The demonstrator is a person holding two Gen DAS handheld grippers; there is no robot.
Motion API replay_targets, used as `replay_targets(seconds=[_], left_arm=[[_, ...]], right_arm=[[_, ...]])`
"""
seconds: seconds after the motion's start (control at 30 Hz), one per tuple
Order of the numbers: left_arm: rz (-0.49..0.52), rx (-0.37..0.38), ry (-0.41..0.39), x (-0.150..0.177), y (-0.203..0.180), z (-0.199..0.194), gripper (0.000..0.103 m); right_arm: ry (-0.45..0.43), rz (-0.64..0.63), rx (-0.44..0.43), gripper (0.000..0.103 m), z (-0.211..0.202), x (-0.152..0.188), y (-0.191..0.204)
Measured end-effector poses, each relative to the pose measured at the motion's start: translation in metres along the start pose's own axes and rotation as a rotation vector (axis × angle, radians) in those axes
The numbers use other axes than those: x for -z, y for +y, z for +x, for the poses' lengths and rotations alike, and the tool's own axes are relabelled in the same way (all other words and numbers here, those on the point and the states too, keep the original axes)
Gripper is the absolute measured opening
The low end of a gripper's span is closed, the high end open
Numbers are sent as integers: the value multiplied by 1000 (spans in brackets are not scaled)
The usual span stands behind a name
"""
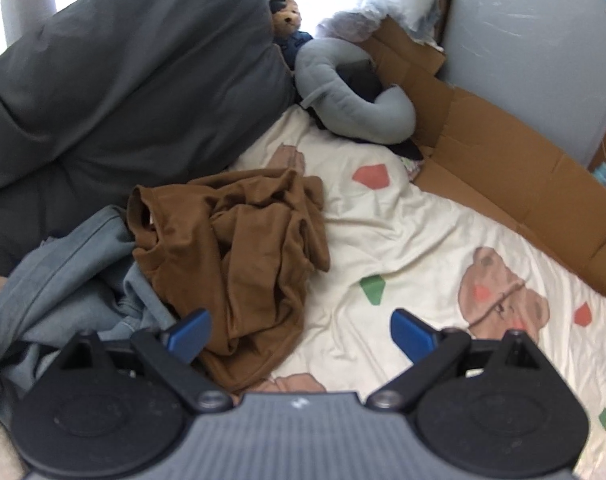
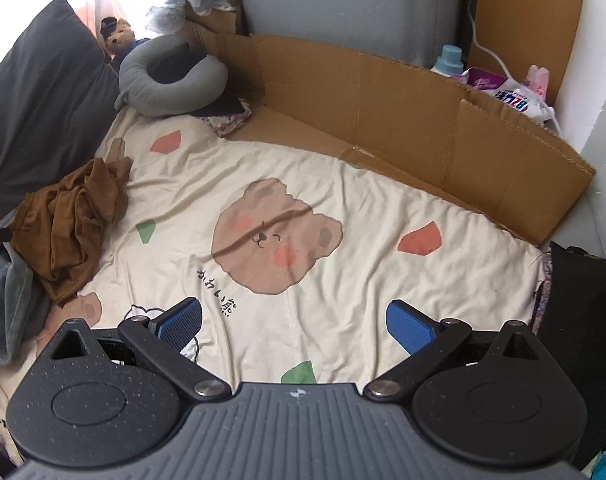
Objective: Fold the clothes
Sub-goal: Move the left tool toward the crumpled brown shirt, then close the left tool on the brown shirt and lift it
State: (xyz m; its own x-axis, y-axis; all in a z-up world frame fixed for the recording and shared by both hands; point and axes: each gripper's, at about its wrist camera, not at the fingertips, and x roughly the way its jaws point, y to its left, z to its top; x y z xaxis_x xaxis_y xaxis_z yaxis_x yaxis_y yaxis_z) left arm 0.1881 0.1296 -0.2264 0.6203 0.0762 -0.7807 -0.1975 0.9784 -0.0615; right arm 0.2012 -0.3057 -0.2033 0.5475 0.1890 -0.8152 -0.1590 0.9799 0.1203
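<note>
A crumpled brown garment (image 1: 239, 256) lies in a heap on the cream bear-print sheet (image 1: 403, 232), partly over a grey-blue garment (image 1: 71, 280) at the left. My left gripper (image 1: 301, 334) hovers open just in front of the brown heap, its left pad over the cloth's edge, nothing between the fingers. In the right wrist view the brown garment (image 2: 71, 224) sits at the left edge of the sheet (image 2: 343, 200), and my right gripper (image 2: 295, 320) is open above bare sheet, well to the right of the heap.
A dark grey pillow (image 1: 123, 80) rises behind the clothes. A grey neck pillow (image 2: 167, 80) and a small teddy bear (image 2: 121, 36) lie at the bed's far corner. Flattened cardboard (image 2: 423, 120) lines the far and right side, with bottles (image 2: 449, 60) behind it.
</note>
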Motion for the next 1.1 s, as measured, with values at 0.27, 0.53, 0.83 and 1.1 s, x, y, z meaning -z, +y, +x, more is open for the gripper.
replay_targets(seconds=[0.27,0.53,0.83,1.1], left_arm=[[-36,-52,-74,10,16,21,97],[-107,-121,-121,12,45,47,91],[-88,-189,-191,17,65,72,79],[-78,-233,-201,28,80,98,70]], right_arm=[[-19,6,-79,101,23,17,-4],[-72,-7,-138,101,44,29,-5],[-25,-19,-158,101,72,44,-1],[-31,-60,-175,101,83,65,7]])
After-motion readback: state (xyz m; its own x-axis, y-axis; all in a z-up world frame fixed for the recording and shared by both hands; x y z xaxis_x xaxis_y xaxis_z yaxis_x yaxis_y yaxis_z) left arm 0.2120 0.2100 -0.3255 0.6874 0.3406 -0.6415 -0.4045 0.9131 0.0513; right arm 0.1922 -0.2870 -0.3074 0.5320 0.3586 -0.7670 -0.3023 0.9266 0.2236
